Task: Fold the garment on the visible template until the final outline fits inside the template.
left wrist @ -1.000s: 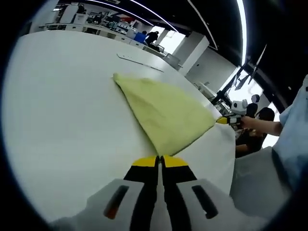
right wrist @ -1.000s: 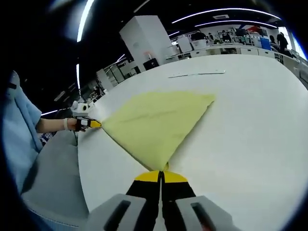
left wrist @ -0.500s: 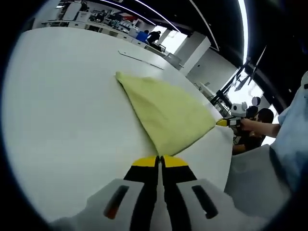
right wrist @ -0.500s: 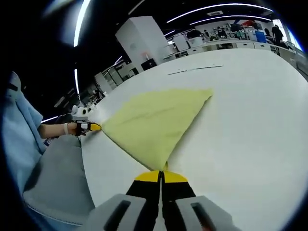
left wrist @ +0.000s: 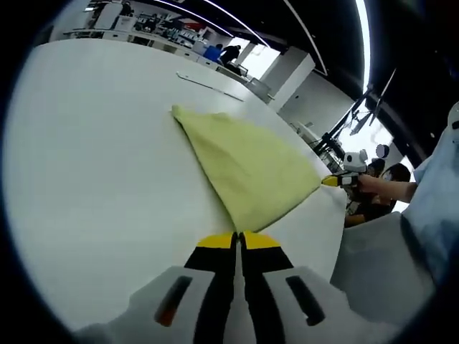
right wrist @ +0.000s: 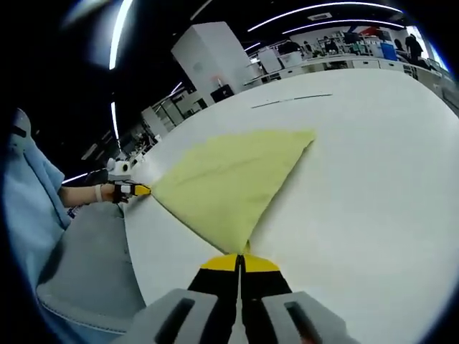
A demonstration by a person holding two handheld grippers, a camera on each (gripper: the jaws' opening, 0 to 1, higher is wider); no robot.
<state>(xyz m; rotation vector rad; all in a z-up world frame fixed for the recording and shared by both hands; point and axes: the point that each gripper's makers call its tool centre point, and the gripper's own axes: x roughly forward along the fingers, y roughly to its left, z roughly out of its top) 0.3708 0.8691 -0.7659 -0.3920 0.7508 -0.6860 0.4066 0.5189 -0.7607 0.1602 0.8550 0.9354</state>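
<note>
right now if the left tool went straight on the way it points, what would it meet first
The yellow cloth. The left tool is already shut on its near corner, so going straight on would push into that cloth lying across the white table; past the cloth the table looks bare.

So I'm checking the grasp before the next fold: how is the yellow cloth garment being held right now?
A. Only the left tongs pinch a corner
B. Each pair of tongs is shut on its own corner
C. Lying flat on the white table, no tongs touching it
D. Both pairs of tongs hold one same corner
B: the left tongs and the right tongs are each shut on a separate corner of the yellow cloth garment, stretched between them above the white table.
</note>
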